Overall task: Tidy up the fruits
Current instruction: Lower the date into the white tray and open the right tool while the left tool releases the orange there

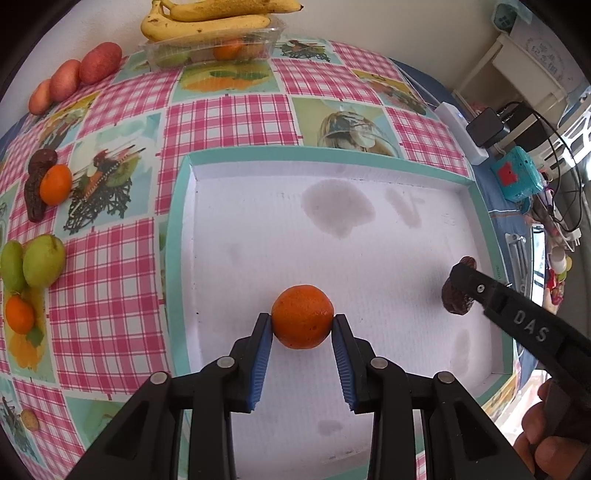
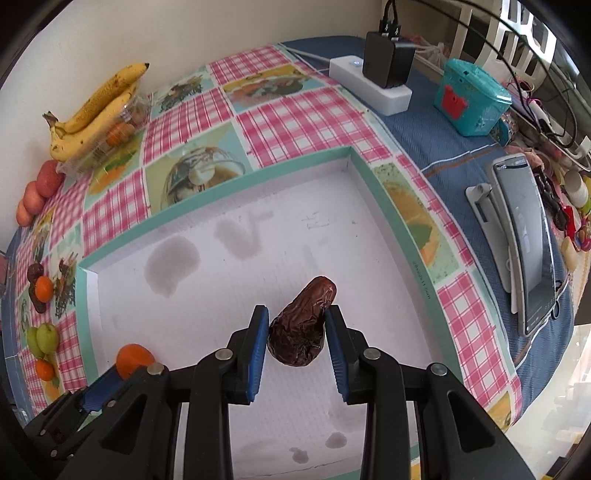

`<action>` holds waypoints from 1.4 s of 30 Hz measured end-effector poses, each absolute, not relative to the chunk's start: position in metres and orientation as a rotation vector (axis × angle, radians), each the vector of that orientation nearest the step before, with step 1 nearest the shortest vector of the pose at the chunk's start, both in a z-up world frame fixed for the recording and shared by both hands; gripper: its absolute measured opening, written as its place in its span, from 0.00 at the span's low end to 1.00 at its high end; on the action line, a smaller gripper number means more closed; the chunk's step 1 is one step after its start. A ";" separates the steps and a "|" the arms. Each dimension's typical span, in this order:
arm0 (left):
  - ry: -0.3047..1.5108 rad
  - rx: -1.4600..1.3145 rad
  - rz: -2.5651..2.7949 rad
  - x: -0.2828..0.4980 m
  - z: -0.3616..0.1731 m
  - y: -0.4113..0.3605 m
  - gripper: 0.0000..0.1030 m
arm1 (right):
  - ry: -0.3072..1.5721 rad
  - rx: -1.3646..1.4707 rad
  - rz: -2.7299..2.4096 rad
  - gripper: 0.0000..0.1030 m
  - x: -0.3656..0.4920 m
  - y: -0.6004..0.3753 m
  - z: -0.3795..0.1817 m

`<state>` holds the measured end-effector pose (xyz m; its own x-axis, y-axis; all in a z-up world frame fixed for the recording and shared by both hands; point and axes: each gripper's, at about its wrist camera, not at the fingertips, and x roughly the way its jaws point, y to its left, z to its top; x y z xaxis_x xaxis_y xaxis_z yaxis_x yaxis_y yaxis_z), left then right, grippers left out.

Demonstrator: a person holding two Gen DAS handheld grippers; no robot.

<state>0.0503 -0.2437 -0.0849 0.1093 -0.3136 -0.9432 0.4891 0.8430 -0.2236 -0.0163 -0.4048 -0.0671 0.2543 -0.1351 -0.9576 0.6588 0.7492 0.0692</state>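
Observation:
My left gripper (image 1: 302, 322) is shut on an orange tangerine (image 1: 303, 312), its blue pads pressing both sides, low over the white tray with a teal rim (image 1: 177, 236). My right gripper (image 2: 297, 317) is shut on a wrinkled dark brown date (image 2: 299, 332) above the tray's right half (image 2: 295, 162). In the left wrist view the date (image 1: 452, 301) shows behind a black finger near the tray's right wall. The tangerine (image 2: 135, 358) appears at the lower left of the right wrist view.
Bananas (image 1: 207, 18) lie on a clear container (image 1: 207, 51) at the back. Red fruits (image 1: 99, 62), dates with a tangerine (image 1: 55, 184) and green fruits (image 1: 42, 260) line the left side. A power strip (image 2: 373, 85), teal box (image 2: 469, 99) and phone (image 2: 528, 240) stand right.

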 end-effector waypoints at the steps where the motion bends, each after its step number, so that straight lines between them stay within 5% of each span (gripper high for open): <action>1: 1.338 0.157 -0.594 0.050 -0.085 -0.244 0.34 | 1.207 0.518 -0.573 0.32 -0.016 -0.405 -0.069; 16: 1.338 0.163 -0.601 0.051 -0.086 -0.244 0.35 | 1.220 0.487 -0.573 0.33 -0.011 -0.401 -0.074; 20: 1.338 0.176 -0.606 0.050 -0.087 -0.245 0.38 | 1.230 0.481 -0.589 0.53 -0.012 -0.401 -0.075; 22: 1.338 0.177 -0.601 0.050 -0.086 -0.245 0.53 | 1.223 0.478 -0.597 0.57 -0.013 -0.402 -0.073; 35: 1.257 0.142 -0.540 0.061 -0.055 -0.225 0.80 | 1.087 0.455 -0.611 0.92 -0.018 -0.404 -0.039; 38: 1.207 0.137 -0.468 0.069 -0.049 -0.211 0.99 | 1.054 0.437 -0.619 0.92 -0.019 -0.403 -0.026; 42: 1.146 0.106 -0.383 0.081 -0.039 -0.188 1.00 | 1.013 0.417 -0.620 0.93 -0.019 -0.399 -0.012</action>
<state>0.0809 -0.1876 -0.0390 0.3551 -0.2424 -0.9029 0.3495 0.9302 -0.1123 -0.0186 -0.3992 -0.0117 0.3833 -0.2842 -0.8788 0.6537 0.7557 0.0407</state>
